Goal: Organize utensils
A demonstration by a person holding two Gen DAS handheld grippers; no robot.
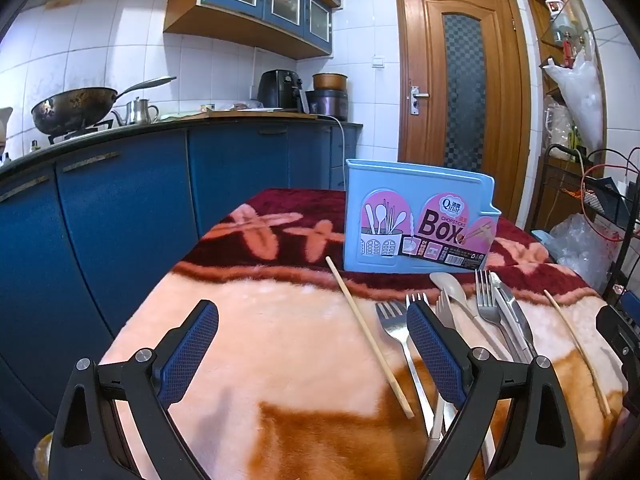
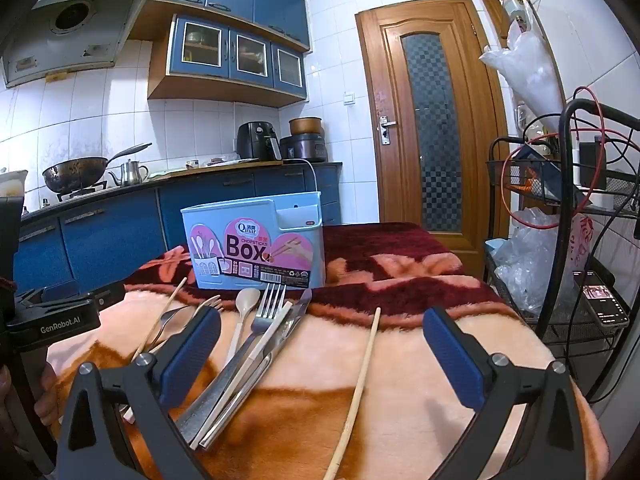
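The right claw (image 2: 322, 354) hangs spread and empty over a lone chopstick (image 2: 360, 392) that runs lengthwise between its fingers, nearer to it than to the left claw (image 1: 312, 352), also spread and empty. Forks, spoon and knife (image 2: 256, 360) lie bundled leftward; the blue utensil box (image 2: 256, 240) stands beyond on the blanketed surface (image 2: 460, 400).

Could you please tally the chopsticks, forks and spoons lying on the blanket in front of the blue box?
Chopsticks: 2
Forks: 4
Spoons: 1
Total: 7
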